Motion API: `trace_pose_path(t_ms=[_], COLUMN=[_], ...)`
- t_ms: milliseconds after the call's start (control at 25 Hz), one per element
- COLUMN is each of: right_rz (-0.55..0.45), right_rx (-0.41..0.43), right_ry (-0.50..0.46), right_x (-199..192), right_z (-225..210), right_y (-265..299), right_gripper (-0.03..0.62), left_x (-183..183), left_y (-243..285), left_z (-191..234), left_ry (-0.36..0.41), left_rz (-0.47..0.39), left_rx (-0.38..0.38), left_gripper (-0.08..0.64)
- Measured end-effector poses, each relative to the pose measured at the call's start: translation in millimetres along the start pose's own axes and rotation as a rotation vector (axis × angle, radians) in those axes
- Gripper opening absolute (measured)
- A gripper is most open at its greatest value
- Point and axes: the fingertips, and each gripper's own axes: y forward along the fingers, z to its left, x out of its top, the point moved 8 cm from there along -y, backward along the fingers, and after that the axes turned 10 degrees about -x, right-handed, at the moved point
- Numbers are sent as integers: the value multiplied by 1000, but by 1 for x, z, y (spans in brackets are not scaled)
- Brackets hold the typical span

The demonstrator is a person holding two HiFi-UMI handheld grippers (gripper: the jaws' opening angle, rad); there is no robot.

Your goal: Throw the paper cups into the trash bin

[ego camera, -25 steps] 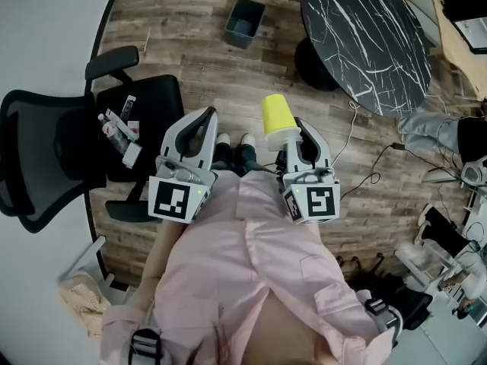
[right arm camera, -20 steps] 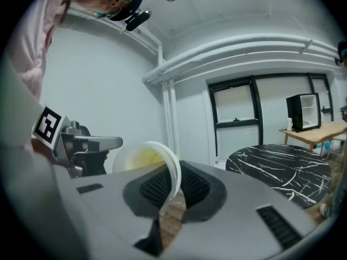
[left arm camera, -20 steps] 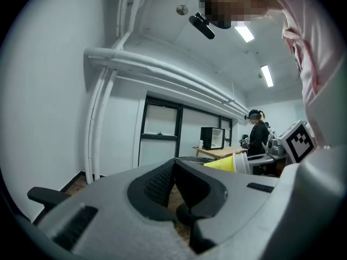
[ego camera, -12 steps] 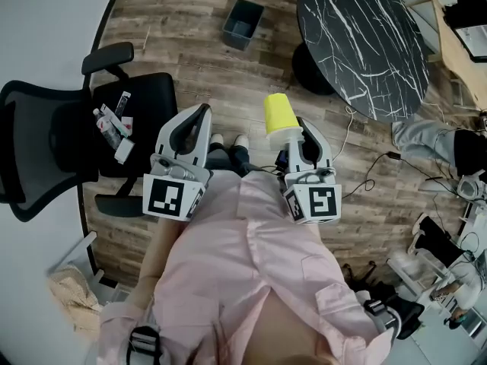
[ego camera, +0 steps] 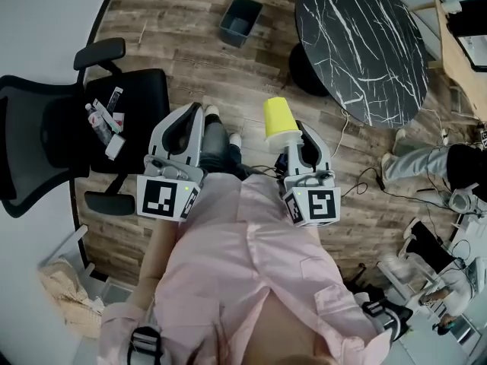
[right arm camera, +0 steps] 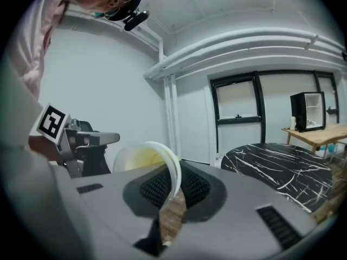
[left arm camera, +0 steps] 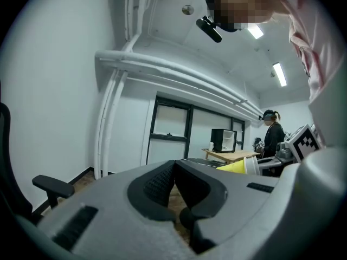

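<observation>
A yellow paper cup (ego camera: 278, 117) stands upside down above the floor, and my right gripper (ego camera: 295, 134) is shut on its white rim. In the right gripper view the cup's rim (right arm camera: 169, 173) is pinched between the ribbed pads, its mouth turned left. My left gripper (ego camera: 195, 114) is level with it at the left, shut with nothing between its jaws. In the left gripper view the pads (left arm camera: 162, 182) meet, and the cup (left arm camera: 236, 167) shows off to the right. The dark trash bin (ego camera: 238, 20) stands open on the wood floor, far ahead of both grippers.
A round black marble table (ego camera: 356, 42) stands ahead at the right. A black office chair (ego camera: 42, 139) at the left carries small items on its seat. Cables (ego camera: 364, 179) trail over the floor at the right. Another person (left arm camera: 270, 130) stands in the background.
The chair and bin have slid left in the head view as the person shifted. My left gripper has moved slightly left. The right gripper still holds the cup the same way.
</observation>
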Motion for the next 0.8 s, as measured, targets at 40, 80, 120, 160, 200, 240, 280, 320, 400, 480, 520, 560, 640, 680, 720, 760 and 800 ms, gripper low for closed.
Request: trace_pose_path(t_ms=[40, 80, 120, 160, 200, 240, 280, 320, 400, 480, 520, 560, 640, 680, 720, 760, 800], right_rz=[6, 12, 18, 24, 30, 34, 37, 38, 34, 24, 18, 12, -1, -6, -10, -12, -12], right_rx=[1, 2, 3, 2, -1, -6, -13, -20, -33, -43, -49, -58, -77, -84, -89, -95, -103], right_ry=[2, 2, 1, 0, 1, 3, 7, 13, 21, 21, 20, 21, 21, 20, 19, 18, 17], right_x=[0, 1, 1, 2, 2, 3, 5, 7, 14, 22, 26, 30, 38, 42, 46, 49, 52], right_z=[-1, -1, 0, 0, 1, 1, 0, 0, 1, 5, 7, 10, 18, 22, 27, 31, 35], right_y=[4, 9, 14, 19, 25, 31, 38, 45, 62, 80, 90, 100, 117, 126, 134, 142, 148], right_gripper=[43, 43, 43, 43, 43, 43, 43, 43, 43, 43, 43, 43, 43, 43, 43, 43, 43], left_x=[1, 1, 1, 1, 2, 2, 3, 5, 8, 13, 16, 19, 25, 28, 30, 31, 32], left_y=[3, 6, 10, 13, 17, 22, 27, 32, 43, 53, 59, 64, 71, 75, 78, 81, 83], left_z=[3, 8, 12, 17, 23, 29, 36, 43, 57, 73, 82, 90, 108, 117, 125, 134, 141], left_ry=[-5, -10, -14, -16, -18, -20, -22, -25, -28, -25, -24, -23, -21, -19, -18, -18, -21], left_rz=[0, 0, 1, 2, 5, 7, 8, 10, 11, 10, 8, 7, 1, -1, -2, -2, -1], left_rx=[4, 7, 8, 8, 6, 4, 1, -2, -12, -24, -30, -36, -50, -57, -65, -73, -81], left_gripper=[15, 15, 17, 15, 15, 17, 17, 15, 15, 15, 15, 17, 15, 15, 16, 16, 15])
